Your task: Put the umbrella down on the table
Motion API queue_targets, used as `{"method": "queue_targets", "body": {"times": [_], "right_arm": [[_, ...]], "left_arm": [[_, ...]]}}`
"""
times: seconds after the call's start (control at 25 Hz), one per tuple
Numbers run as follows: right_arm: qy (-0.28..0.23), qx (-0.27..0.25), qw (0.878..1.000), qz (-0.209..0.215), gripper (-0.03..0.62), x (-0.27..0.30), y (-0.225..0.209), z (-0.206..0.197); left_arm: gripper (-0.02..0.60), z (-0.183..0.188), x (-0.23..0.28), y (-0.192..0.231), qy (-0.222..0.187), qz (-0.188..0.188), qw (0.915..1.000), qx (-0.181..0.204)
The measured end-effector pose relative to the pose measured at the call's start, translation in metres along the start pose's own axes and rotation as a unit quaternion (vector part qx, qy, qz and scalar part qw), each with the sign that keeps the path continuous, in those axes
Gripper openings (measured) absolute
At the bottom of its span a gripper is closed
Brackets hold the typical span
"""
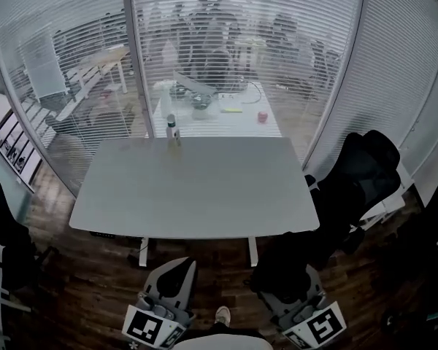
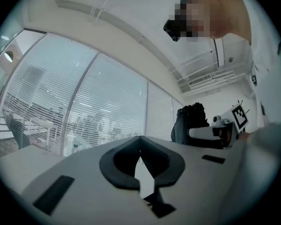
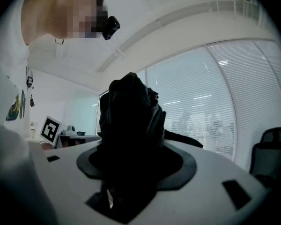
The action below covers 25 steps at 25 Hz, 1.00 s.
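A folded black umbrella (image 3: pixel 130 121) stands up between the jaws of my right gripper (image 3: pixel 131 177), which is shut on its lower end. In the head view the umbrella (image 1: pixel 281 262) is a dark bundle above the right gripper (image 1: pixel 292 299), held in front of the near edge of the grey table (image 1: pixel 197 188). My left gripper (image 1: pixel 171 281) is at the bottom left, also short of the table. Its jaws (image 2: pixel 141 165) are drawn together with only a thin slit between them and nothing in it. From the left gripper view the umbrella (image 2: pixel 189 121) shows beside the right gripper (image 2: pixel 223 129).
A small bottle (image 1: pixel 171 128) stands at the table's far edge by the glass wall with blinds (image 1: pixel 226 57). Black office chairs (image 1: pixel 365 173) crowd the table's right side, and another chair (image 1: pixel 4 228) is at the left. The floor is dark wood (image 1: pixel 95 275).
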State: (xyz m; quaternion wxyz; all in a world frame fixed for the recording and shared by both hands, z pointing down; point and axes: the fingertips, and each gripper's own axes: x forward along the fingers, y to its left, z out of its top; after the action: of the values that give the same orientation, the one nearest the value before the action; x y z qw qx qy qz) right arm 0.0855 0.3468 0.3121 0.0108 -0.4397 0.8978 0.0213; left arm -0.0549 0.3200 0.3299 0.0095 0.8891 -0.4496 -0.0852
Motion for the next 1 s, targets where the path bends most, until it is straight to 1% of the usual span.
{"method": "queue_targets", "body": {"times": [0.16,0.52,0.8,1.0], "right_arm": [[-0.007,-0.005,1.000,0.003,0.256,0.009,-0.037,-0.002],[-0.003,-0.005,1.000,0.014,0.256,0.037,-0.079,-0.003],[-0.004,-0.008,1.000,0.018,0.256,0.067,-0.101,-0.008],[-0.004,-0.012,1.000,0.019,0.256,0.102,-0.115,-0.009]], "left_arm": [[0.012,-0.007,0.035,-0.002,0.002,0.004,1.0000,0.001],[0.011,-0.015,0.080,0.010,0.012,0.009,0.9999,0.004],[0.012,-0.020,0.108,0.033,0.007,0.013,0.9999,0.003],[0.012,-0.020,0.133,0.063,0.003,0.012,0.9999,0.002]]}}
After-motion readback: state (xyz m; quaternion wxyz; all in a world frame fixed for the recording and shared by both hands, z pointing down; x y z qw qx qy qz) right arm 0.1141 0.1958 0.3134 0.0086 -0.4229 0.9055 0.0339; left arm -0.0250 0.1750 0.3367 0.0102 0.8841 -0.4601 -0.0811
